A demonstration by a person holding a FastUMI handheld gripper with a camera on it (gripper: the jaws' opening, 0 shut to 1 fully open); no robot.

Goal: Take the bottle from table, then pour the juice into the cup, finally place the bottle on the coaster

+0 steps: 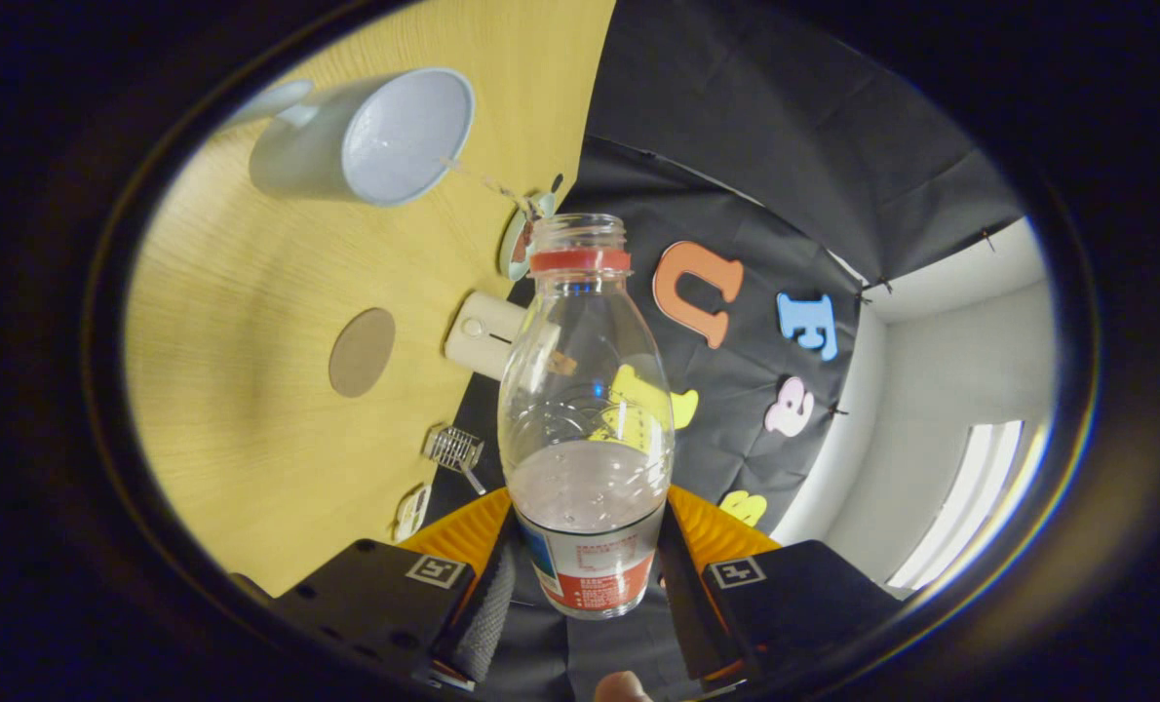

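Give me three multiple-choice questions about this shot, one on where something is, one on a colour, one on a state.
1. The bottle sits: A between the fingers; B on the coaster; C inside the cup.
2. The ring on the bottle's neck is: A green; B red; C white.
3. The bottle's mouth is: A capped; B corked; C open.

A: both fingers press its lower body.
B: a red band circles the neck.
C: no cap on the threaded top.
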